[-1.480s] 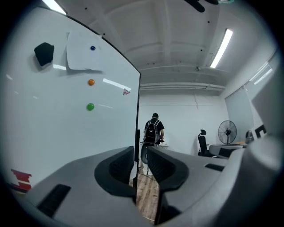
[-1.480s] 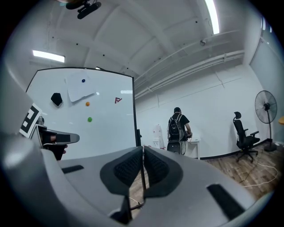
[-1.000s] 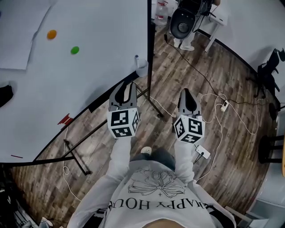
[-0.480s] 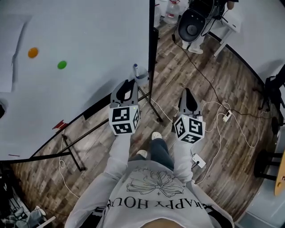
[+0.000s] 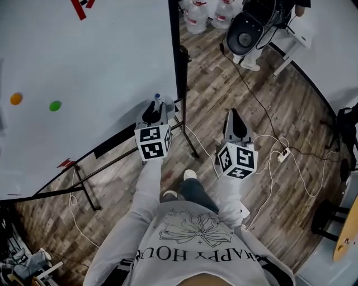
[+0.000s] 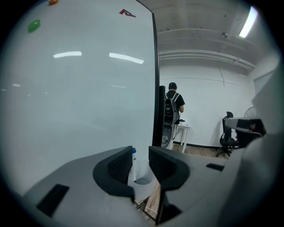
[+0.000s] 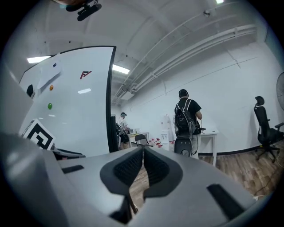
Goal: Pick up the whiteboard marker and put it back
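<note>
The whiteboard marker (image 5: 157, 98), white with a blue cap, stands upright in a small white cup (image 5: 166, 104) at the lower right corner of the whiteboard (image 5: 84, 61). My left gripper (image 5: 154, 107) reaches up to that cup. In the left gripper view it (image 6: 140, 153) is open, with the marker (image 6: 133, 162) and cup (image 6: 143, 184) standing in the gap, the marker close to the left jaw. My right gripper (image 5: 235, 115) hangs over the wooden floor to the right, away from the board. Its jaws (image 7: 143, 150) are pressed together with nothing between them.
The whiteboard's black frame edge (image 5: 174, 50) and stand legs (image 5: 187, 139) lie just right of the cup. White cables and a power strip (image 5: 282, 155) trail over the floor. A person with a backpack (image 7: 186, 117) stands by a desk, and water bottles (image 5: 197, 15) stand beyond.
My left gripper has moved forward and up to the marker cup, so the marker now stands between its jaws. The right gripper has barely shifted. The view has swung toward the board's corner.
</note>
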`<action>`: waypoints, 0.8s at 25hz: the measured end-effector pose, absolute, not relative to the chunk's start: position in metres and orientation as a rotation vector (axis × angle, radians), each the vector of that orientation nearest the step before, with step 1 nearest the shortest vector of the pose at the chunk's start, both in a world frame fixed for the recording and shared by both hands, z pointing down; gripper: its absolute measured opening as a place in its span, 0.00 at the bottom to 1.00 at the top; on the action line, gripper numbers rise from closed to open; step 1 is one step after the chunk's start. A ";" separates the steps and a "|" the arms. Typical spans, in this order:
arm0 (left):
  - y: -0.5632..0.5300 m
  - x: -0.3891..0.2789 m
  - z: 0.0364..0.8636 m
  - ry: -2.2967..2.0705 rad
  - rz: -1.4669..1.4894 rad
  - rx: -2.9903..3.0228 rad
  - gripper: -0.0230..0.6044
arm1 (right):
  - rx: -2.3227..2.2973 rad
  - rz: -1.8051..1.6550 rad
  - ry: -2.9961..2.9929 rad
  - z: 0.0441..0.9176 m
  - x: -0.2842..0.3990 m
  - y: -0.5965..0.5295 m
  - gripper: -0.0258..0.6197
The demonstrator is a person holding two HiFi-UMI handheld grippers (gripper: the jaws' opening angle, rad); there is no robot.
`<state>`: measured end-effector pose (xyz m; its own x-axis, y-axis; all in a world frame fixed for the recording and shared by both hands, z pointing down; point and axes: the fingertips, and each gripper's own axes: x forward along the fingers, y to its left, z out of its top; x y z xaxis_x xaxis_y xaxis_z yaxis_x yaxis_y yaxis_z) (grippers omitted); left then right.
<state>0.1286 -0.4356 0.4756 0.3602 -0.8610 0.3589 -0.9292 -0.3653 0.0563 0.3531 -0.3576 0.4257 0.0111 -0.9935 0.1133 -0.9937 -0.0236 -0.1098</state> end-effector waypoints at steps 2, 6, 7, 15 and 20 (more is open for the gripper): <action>-0.447 0.132 0.485 -1.620 0.426 2.338 0.19 | 2.214 0.268 -2.200 0.432 0.362 -0.369 0.05; -0.469 0.139 0.502 -1.650 0.471 2.281 0.19 | 2.181 0.303 -2.210 0.446 0.377 -0.391 0.05; -0.473 0.139 0.505 -1.656 0.477 2.270 0.19 | 2.174 0.309 -2.213 0.449 0.378 -0.395 0.05; -0.485 0.137 0.522 -1.693 0.518 2.195 0.19 | 2.125 0.348 -2.234 0.466 0.380 -0.413 0.05; -0.491 0.136 0.527 -1.721 0.514 2.165 0.14 | 2.107 0.359 -2.237 0.472 0.381 -0.420 0.05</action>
